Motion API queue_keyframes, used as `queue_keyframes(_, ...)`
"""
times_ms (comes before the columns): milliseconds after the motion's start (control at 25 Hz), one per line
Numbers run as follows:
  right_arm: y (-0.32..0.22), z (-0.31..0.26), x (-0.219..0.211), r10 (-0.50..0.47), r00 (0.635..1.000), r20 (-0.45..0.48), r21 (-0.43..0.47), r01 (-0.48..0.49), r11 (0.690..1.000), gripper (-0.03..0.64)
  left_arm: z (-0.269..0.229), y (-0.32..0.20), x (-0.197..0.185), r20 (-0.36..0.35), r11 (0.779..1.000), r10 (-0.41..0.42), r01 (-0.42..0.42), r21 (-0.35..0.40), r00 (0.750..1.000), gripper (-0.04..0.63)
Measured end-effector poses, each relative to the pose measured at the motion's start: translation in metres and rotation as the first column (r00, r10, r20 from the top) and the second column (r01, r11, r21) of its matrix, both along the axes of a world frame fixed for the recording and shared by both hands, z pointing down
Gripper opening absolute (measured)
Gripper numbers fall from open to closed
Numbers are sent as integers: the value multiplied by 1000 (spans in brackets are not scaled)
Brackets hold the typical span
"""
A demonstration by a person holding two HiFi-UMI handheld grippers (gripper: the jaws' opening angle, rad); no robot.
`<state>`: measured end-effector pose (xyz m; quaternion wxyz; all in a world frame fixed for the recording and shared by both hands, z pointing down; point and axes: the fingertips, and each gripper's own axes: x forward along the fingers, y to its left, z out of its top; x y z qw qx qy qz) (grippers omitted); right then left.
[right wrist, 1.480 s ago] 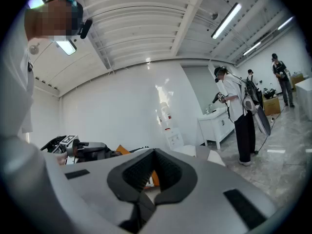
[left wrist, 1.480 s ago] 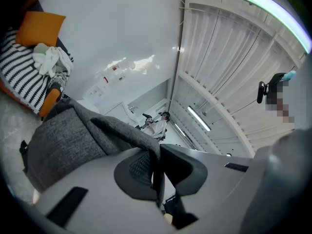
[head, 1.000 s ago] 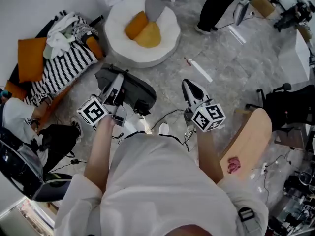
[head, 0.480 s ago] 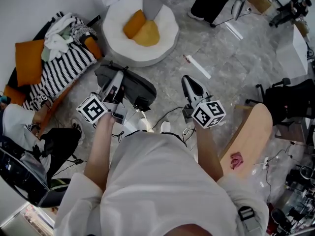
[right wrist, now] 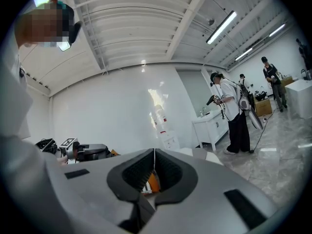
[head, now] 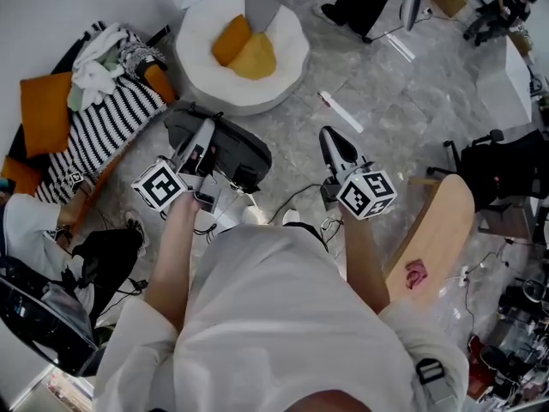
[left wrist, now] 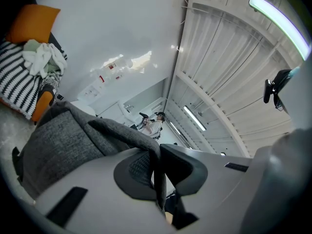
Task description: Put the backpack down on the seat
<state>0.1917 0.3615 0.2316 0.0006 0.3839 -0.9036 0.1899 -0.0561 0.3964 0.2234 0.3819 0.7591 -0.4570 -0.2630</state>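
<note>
Two grippers, mid-frame. Your left gripper (head: 204,140) is clamped on one grey strap (left wrist: 114,130) of the single backpack (head: 240,151). The backpack sits left of centre, partly hidden behind that gripper. Your right gripper (head: 334,148) has its jaws pressed together, empty. One round white seat (head: 287,67), upper centre, holds two orange cushions (head: 243,48).

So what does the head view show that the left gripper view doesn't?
Only the head view: the right gripper, the orange cushions on the white seat, and a wooden board. Only the left gripper view: the left gripper seen close up, clamped on the backpack's strap, and the ceiling light. Both: the grey backpack and the striped cushion.
</note>
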Motion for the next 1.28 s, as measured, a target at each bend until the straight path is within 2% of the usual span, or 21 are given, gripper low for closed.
queue_keyframes(400, -4, -5, -19, -18, 1000, 20, -12, 18, 1000, 25, 9, -5, -10, 3, 1000, 20, -20, -24, 1000, 41)
queue_keyframes(760, -17, -1, -28, -44, 999, 7, -15, 44, 999, 25, 15, -13, -16, -1, 999, 7, -7, -42, 1000, 41)
queue_keyframes(1280, -94, 9, -33, -88, 996, 5, -30, 88, 996, 25, 28, -73, -9, -2, 998, 9, -9, -62, 1000, 42)
